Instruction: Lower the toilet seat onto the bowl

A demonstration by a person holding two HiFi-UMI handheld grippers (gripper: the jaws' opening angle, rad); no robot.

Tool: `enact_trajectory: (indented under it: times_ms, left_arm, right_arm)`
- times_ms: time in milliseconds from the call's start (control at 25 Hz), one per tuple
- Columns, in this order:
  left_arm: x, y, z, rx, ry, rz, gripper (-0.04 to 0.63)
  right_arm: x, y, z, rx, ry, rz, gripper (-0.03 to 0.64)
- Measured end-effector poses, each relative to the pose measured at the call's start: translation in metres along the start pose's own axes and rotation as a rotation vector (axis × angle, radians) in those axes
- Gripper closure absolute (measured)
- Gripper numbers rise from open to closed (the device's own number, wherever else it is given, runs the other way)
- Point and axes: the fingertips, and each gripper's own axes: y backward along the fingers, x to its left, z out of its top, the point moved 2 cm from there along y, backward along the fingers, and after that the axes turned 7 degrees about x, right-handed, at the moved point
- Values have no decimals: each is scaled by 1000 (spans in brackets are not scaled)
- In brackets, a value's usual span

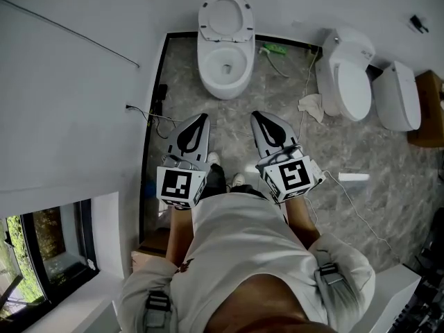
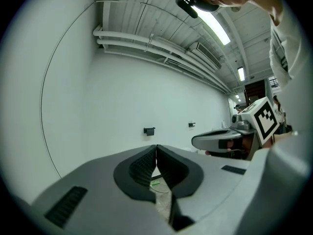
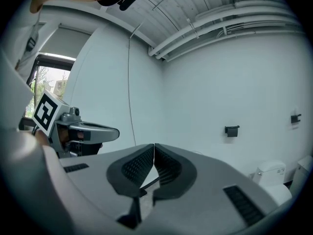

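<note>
No words, brand names or numbers can be read anywhere. The only printed signs are black-and-white square patterns, not letters. One is on the left marker cube [image 1: 179, 186] behind the left claw [image 1: 201, 118], and another is on the right marker cube [image 1: 293, 174] behind the right claw [image 1: 257, 116].

I'm looking down on a grey marbled floor [image 1: 277, 92], with a plain white wall [image 1: 69, 82] on the left and a thin cable [image 1: 69, 30] running across it. There's a window [image 1: 41, 245] at lower left, greenery outside. Two spare white toilets [image 1: 350, 78] sit along the right, a brown box [image 1: 431, 109] just past them. Overhead, a lit tube light [image 2: 215, 26] and white pipes [image 2: 146, 42] run under the ceiling. Small black brackets [image 2: 149, 130] dot the far wall.
</note>
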Motion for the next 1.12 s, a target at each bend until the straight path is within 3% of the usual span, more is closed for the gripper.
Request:
enact_trajectory:
  times_ms: [600, 1120]
  left_arm:
    - [89, -64, -4, -17, 14, -66, 572]
    - [165, -110, -8, -26, 12, -176, 572]
  right_arm:
    - [-15, -100, 11, 29, 6, -73, 595]
    - [-15, -174, 20, 62, 1, -188, 595]
